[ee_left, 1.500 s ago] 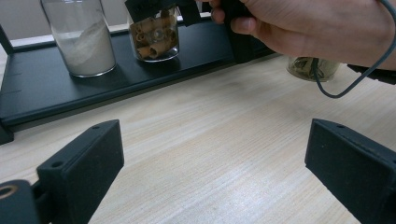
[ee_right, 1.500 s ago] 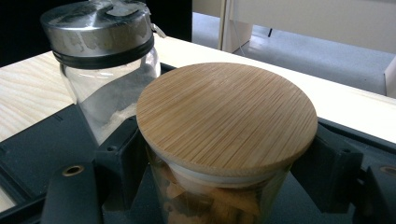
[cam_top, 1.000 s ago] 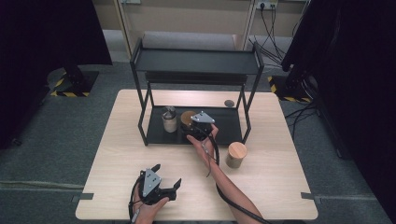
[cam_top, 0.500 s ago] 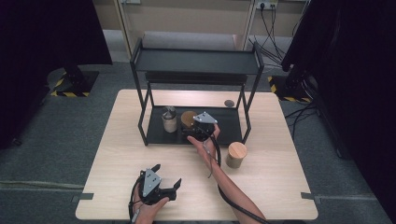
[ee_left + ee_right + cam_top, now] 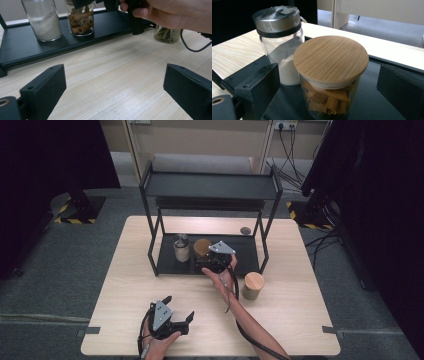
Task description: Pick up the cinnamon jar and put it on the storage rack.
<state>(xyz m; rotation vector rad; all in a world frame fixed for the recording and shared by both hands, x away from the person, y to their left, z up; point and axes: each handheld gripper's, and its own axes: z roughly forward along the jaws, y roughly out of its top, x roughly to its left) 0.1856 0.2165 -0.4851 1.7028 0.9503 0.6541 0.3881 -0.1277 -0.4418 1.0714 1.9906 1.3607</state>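
Cinnamon jar [image 5: 331,80]: glass, bamboo lid, upright on the lower shelf [image 5: 240,257] of the black rack; placement on the shelf reads as stowage with the other jars.
Powder jar [image 5: 279,42]: metal cap, stands just beside the cinnamon jar on the same shelf, apparently touching or nearly so.
Position relative to right tongs [image 5: 328,82]: the cinnamon jar sits between the two jaws, which flank its glass body; a visible gap remains on each side.
Right tongs state: released; jaws have just been opening, with the jar between them but unpressed. Judgement: the jar has been set down.
Left tongs [image 5: 113,87]: released, jaws spread wide over bare worktop [image 5: 112,67], near the front edge, well apart from the rack; idle.
Leaf jar [image 5: 252,286]: bamboo lid, on the worktop beside the rack's right leg; probable next item.
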